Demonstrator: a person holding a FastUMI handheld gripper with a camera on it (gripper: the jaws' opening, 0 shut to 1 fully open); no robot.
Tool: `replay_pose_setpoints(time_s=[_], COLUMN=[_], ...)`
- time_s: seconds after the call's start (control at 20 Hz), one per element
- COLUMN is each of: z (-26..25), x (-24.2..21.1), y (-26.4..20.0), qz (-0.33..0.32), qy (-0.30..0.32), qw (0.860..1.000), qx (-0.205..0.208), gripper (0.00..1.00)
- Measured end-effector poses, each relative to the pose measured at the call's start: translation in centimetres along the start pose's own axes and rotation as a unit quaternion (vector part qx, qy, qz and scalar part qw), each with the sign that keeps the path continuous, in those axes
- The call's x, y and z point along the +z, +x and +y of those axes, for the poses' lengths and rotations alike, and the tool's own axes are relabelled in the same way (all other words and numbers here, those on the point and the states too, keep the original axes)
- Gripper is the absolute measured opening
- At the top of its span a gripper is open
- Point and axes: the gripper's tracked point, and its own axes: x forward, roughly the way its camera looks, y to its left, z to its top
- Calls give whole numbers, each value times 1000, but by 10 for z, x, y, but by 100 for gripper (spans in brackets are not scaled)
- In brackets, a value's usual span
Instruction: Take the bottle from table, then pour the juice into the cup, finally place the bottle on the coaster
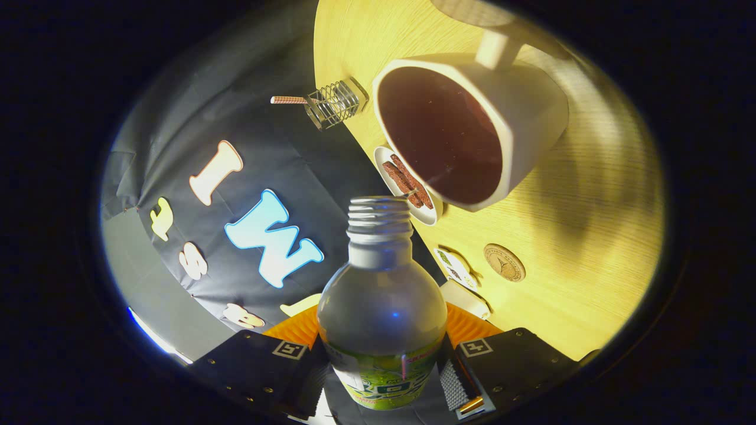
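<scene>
My gripper (384, 369) is shut on a clear plastic bottle (383, 307) with a green label, held between both fingers and tilted hard over the wooden table (590, 236). Its open, capless threaded neck (378, 215) points toward a white cup (472, 127) with a dark inside, just beyond the mouth. A thin trickle shows at the bottle's lip near the cup's rim. A round brown coaster (504, 262) lies flat on the table beyond my right finger, apart from the cup.
A small white dish (407, 184) with brown sticks sits beside the cup. A wire holder (333, 104) with a striped stick stands at the table's edge. Small white items (456, 268) lie close to the coaster.
</scene>
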Motion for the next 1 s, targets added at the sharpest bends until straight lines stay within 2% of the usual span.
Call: replay_pose_setpoints(time_s=[0.3,1.0], z=[-1,13], x=[-2,-16], y=[-2,-6], qz=[6,11], qy=[4,23], qw=[1000,1000], qx=[-6,14], gripper=[78,78])
